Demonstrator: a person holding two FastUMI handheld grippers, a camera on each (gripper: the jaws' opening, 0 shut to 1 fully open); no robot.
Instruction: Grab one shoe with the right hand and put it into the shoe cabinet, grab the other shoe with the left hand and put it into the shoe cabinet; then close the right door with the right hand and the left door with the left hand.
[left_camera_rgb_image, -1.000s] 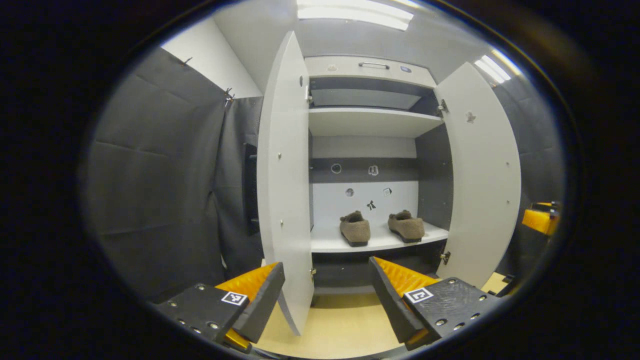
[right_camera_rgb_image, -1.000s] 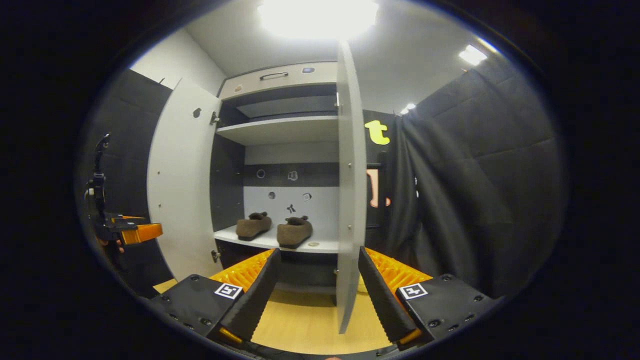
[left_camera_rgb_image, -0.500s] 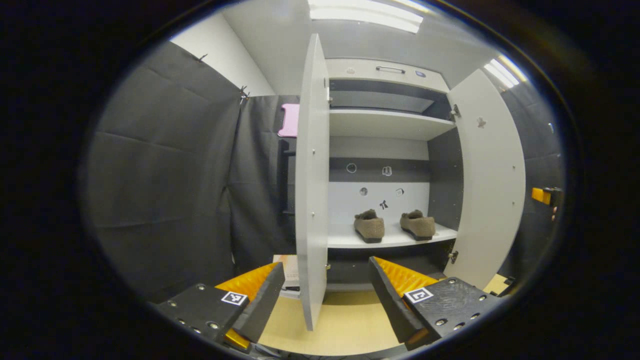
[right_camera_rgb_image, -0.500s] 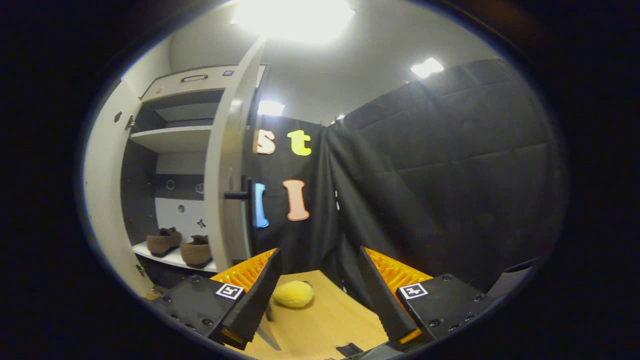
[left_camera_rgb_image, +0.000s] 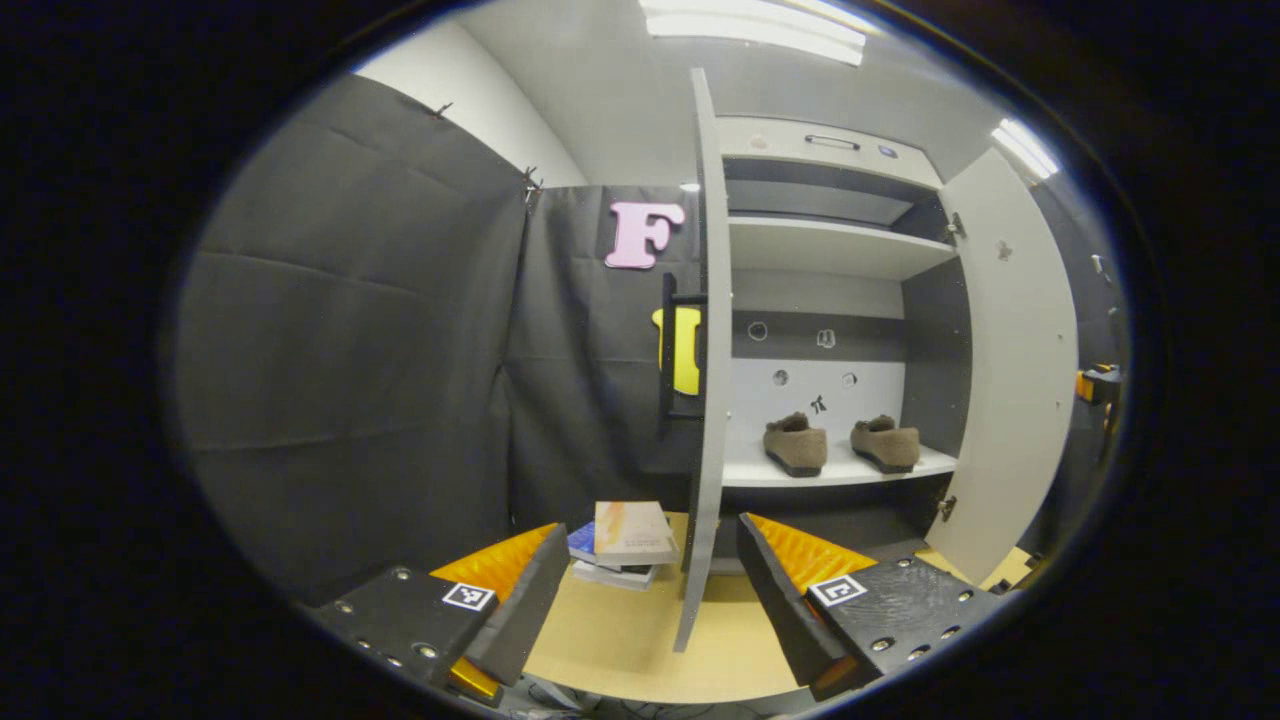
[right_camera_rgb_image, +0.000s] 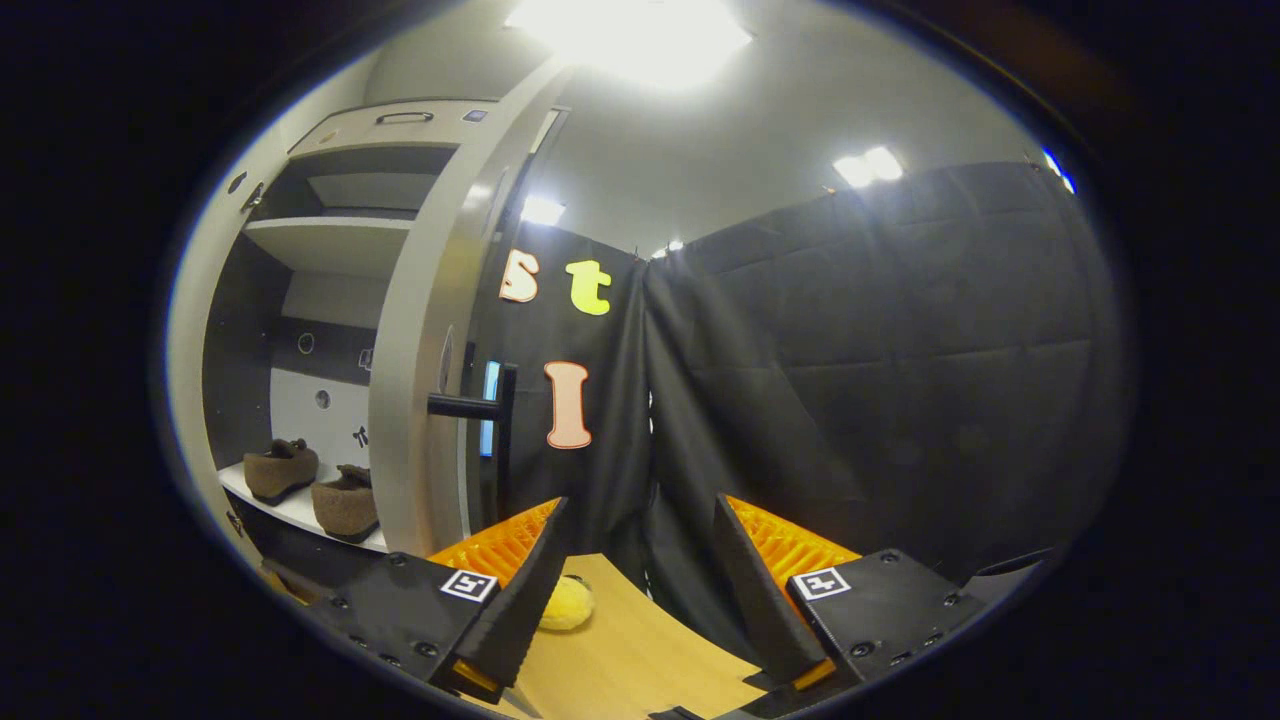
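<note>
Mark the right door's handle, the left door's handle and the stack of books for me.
right door's handle (right_camera_rgb_image: 497, 405), right gripper view, on the black upright bar.
left door's handle (left_camera_rgb_image: 668, 350), left gripper view, on the black upright bar.
stack of books (left_camera_rgb_image: 632, 532), left gripper view, on the top cover.

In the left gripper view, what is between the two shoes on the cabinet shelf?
Nothing: between the left shoe and the right shoe there is a bare strip of the white shelf, as the left gripper view shows.
</note>
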